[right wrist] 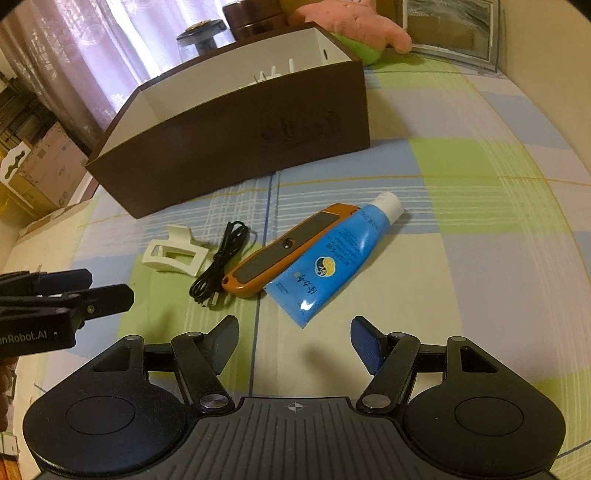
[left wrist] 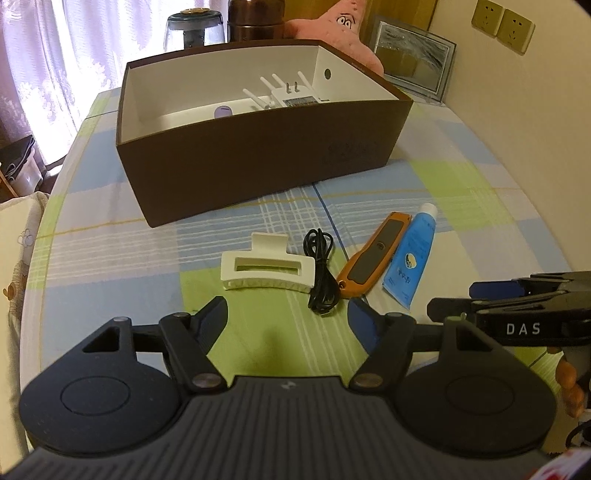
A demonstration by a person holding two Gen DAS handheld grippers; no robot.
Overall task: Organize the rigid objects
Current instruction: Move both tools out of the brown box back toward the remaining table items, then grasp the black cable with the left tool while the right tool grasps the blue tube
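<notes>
A cream hair claw clip [left wrist: 267, 267] [right wrist: 173, 254], a coiled black cable [left wrist: 321, 273] [right wrist: 219, 264], an orange utility knife [left wrist: 373, 254] [right wrist: 288, 251] and a blue tube [left wrist: 412, 260] [right wrist: 332, 258] lie in a row on the checked cloth, in front of a brown box [left wrist: 258, 158] [right wrist: 236, 129]. The box holds a white router [left wrist: 291, 96] and a purple item [left wrist: 223, 110]. My left gripper [left wrist: 288, 325] is open and empty, just short of the clip and cable. My right gripper [right wrist: 293, 341] is open and empty, just short of the tube.
A pink plush toy [left wrist: 332, 26], jars [left wrist: 194, 27] and a framed picture [left wrist: 410, 55] stand behind the box. The table's left edge [left wrist: 40, 236] drops toward storage boxes. Each gripper shows at the side of the other's view.
</notes>
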